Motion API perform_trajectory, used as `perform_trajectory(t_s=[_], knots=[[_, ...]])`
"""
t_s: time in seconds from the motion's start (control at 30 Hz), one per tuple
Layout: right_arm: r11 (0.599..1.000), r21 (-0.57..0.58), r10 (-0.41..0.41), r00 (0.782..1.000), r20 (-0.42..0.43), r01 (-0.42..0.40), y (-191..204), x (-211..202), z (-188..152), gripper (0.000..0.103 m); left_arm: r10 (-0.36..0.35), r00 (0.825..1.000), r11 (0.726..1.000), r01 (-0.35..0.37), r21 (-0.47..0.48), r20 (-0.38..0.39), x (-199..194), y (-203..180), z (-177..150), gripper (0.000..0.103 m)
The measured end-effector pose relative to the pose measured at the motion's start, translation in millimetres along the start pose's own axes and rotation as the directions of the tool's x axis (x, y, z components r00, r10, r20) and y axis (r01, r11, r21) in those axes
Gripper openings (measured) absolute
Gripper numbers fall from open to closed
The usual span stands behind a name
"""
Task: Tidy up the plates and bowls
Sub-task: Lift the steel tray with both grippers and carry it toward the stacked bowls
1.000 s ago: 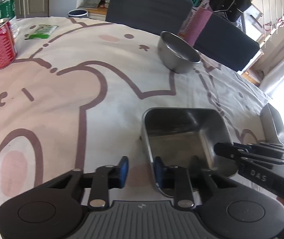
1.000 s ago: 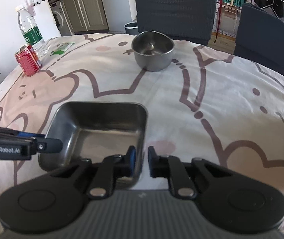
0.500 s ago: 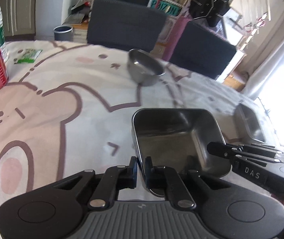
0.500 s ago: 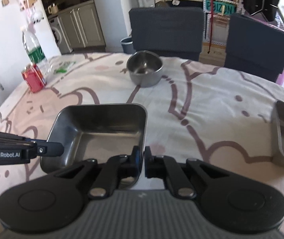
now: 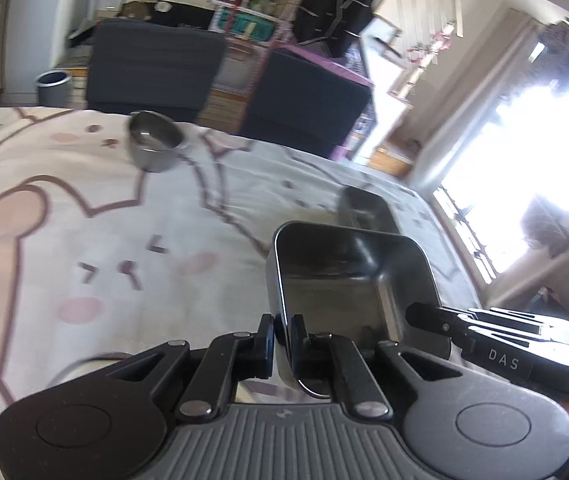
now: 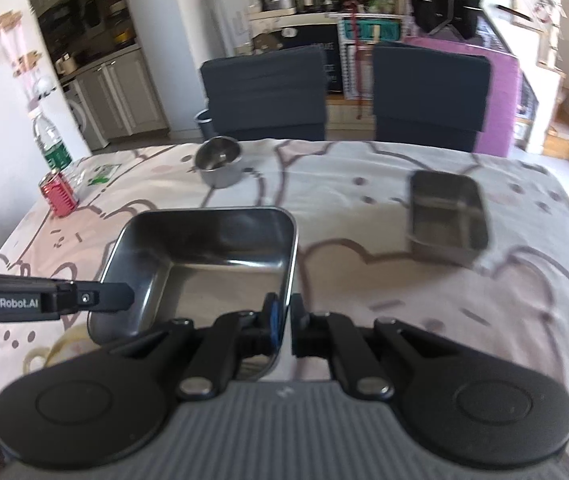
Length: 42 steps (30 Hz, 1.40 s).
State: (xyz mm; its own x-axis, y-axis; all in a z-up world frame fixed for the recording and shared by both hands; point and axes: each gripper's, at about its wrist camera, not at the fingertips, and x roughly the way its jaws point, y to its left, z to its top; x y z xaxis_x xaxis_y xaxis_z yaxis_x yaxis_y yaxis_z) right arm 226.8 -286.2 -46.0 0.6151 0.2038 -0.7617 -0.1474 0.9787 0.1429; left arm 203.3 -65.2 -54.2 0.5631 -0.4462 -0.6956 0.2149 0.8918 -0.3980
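Square steel tray point(image 6: 204, 256) hangs pinched by both tongs, left tongs point(image 5: 282, 334) and right tongs point(image 6: 284, 316); keep it level, lowering squarely into the second tray point(image 6: 448, 216) near the counter's right edge.

Red can point(image 6: 58, 199) stands beside clear water bottle point(image 6: 49, 145) on cartoon-print tablecloth point(image 6: 364, 168); green packet point(image 6: 102, 173) nearby; two dark chairs point(image 6: 264, 94) behind.

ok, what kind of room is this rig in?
Likely a home dining area: a cartoon-print tablecloth, two upholstered chairs at the far side, and kitchen cabinets behind.
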Motion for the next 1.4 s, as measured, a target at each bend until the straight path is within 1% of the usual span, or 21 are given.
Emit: perform_trajectory(t_s=[0.13,0.33,0.47,0.53,0.7,0.8,0.9,1.13,1.3,1.4], knots=[[0.999,0.027,-0.033,0.999,-0.008,0.033,-21.1,-24.7,-17.0,0.007,-0.044,0.998,0.999,0.045,0.02,-0.037,6.1,-22.3,-14.6,0.009],[0.996,0.038,-0.081,0.995,-0.064,0.083,-47.3,-40.8,-45.4,0.008,-0.067,0.991,0.995,0.074,0.063,-0.113,22.6,-51.7,-34.8,0.009],[0.993,0.043,-0.102,0.99,-0.099,0.107,-60.0,-41.7,-59.4,0.008,-0.065,0.984,0.99,0.085,0.113,-0.166,39.2,-69.5,-46.7,0.01],[0.991,0.053,-0.113,0.985,-0.127,0.12,-70.0,-38.5,-67.9,0.008,-0.063,0.977,0.987,0.092,0.135,-0.202,50.2,-78.1,-53.5,0.01],[0.989,0.05,-0.13,0.972,-0.196,0.143,-92.1,-24.0,-92.0,0.008,-0.03,0.961,0.976,0.088,0.199,-0.275,75.3,-93.6,-69.1,0.01],[0.988,0.042,-0.138,0.964,-0.227,0.151,-100.5,-21.5,-97.3,0.008,-0.004,0.949,0.966,0.085,0.244,-0.314,87.7,-101.2,-78.2,0.011],[0.987,0.038,-0.143,0.96,-0.241,0.156,-106.8,-19.5,-100.1,0.007,0.014,0.944,0.959,0.082,0.273,-0.331,94.1,-104.9,-82.7,0.011],[0.989,0.017,-0.137,0.955,-0.263,0.147,-106.4,-8.6,-102.2,0.007,0.035,0.936,0.96,0.066,0.273,-0.351,103.8,-96.9,-83.0,0.011],[0.99,0.008,-0.134,0.953,-0.271,0.142,-99.7,-4.6,-100.3,0.008,0.044,0.934,0.962,0.056,0.269,-0.354,107.6,-92.5,-81.9,0.011],[0.989,-0.001,-0.141,0.948,-0.285,0.147,-97.2,-0.4,-99.7,0.008,0.053,0.936,0.961,0.047,0.274,-0.347,109.5,-92.7,-81.1,0.011]])
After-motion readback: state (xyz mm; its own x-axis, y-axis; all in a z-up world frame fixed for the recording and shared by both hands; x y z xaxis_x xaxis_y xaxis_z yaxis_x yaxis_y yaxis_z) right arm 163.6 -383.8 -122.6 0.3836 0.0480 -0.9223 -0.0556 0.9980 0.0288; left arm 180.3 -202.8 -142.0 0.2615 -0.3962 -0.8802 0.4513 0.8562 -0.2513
